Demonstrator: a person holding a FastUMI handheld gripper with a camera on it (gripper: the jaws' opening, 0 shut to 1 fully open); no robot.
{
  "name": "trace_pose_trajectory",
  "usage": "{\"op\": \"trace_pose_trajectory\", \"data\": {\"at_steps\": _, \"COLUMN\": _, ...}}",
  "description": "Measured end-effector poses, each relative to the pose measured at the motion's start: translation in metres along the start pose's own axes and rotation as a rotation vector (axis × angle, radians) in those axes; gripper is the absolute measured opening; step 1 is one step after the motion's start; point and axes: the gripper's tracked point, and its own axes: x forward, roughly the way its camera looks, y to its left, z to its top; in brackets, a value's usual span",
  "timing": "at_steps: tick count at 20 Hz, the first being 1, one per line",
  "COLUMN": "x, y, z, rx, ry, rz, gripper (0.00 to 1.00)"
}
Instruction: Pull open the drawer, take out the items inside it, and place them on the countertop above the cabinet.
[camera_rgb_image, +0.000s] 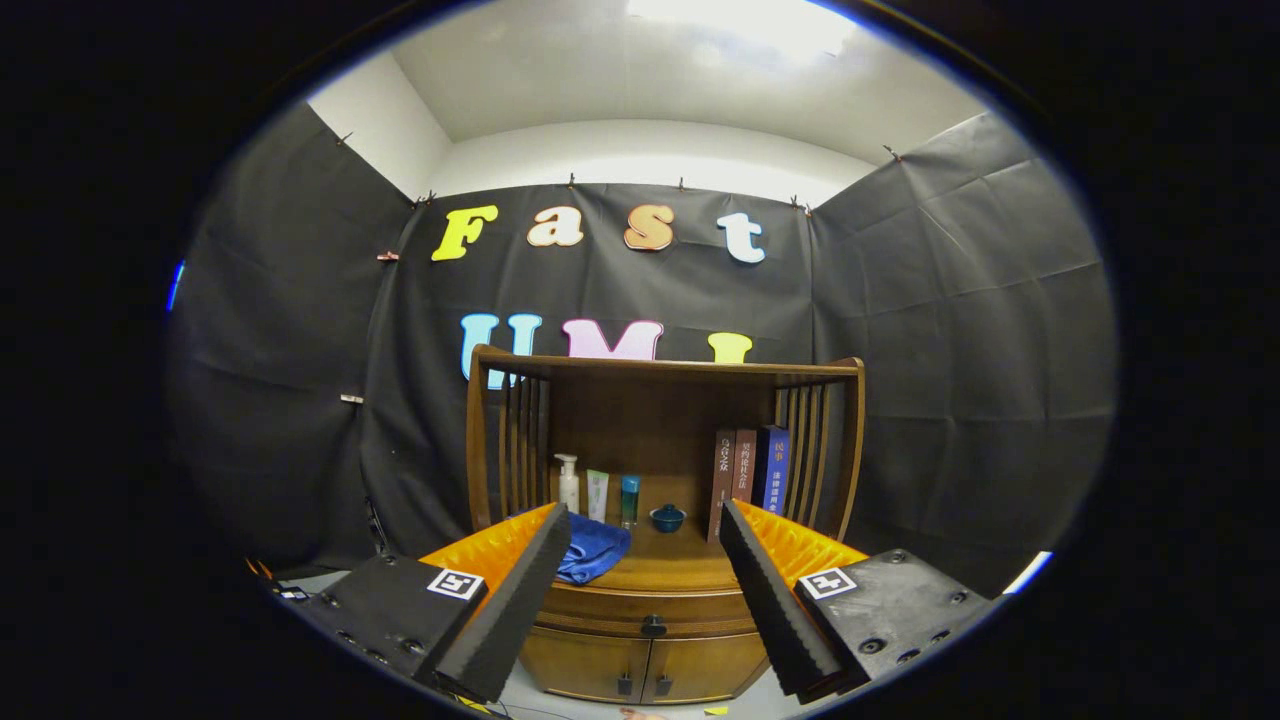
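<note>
A wooden cabinet stands ahead of me, its countertop framed by a slatted back and sides. Below the top, the drawer front is closed, with a small dark knob at its middle. My gripper is open, held above and in front of the cabinet, nothing between its fingers. The left finger and right finger frame the countertop and the knob. A blue cloth lies on the countertop, partly behind the left finger.
On the countertop stand a white pump bottle, a pale tube, a teal bottle, a small dark bowl and three upright books. Two lower cabinet doors sit under the drawer. Black cloth walls surround the cabinet.
</note>
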Motion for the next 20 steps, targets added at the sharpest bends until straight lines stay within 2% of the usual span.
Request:
{"op": "trace_pose_trajectory", "data": {"at_steps": 11, "x": 0.007, "y": -0.017, "z": 0.000, "rx": 0.025, "ry": 0.000, "rz": -0.012, "gripper": 0.99}}
{"op": "trace_pose_trajectory", "data": {"at_steps": 20, "x": 0.016, "y": -0.022, "z": -0.024, "rx": 0.036, "ry": 0.035, "rz": 0.003, "gripper": 0.99}}
